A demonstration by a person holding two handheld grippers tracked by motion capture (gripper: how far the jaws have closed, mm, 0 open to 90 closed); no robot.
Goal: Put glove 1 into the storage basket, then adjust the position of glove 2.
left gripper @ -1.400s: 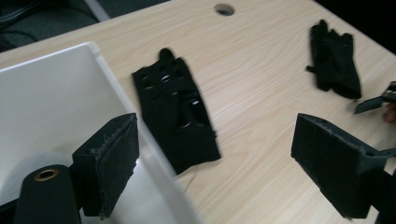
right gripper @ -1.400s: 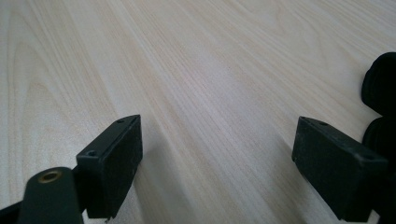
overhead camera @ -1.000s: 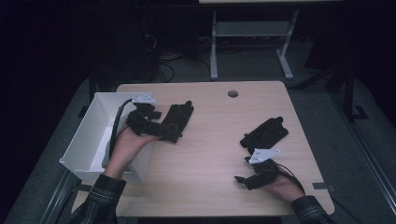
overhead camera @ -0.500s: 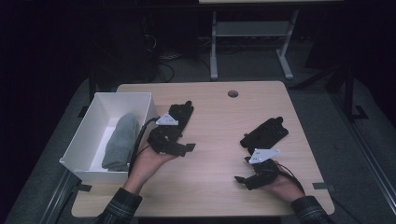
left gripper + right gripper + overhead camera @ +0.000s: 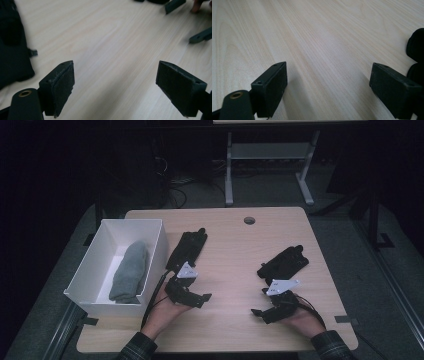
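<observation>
1. Left gripper: jaws spread wide, nothing between them; it rests low over the table, just right of the white box.
2. Black glove: lies flat just beyond the left gripper, close beside the box's right wall.
3. Grey sock: lies inside the box.
4. Right gripper: jaws wide apart and empty, well right of the box.
5. Second black glove: lies just beyond the right gripper, far right of the box.
</observation>
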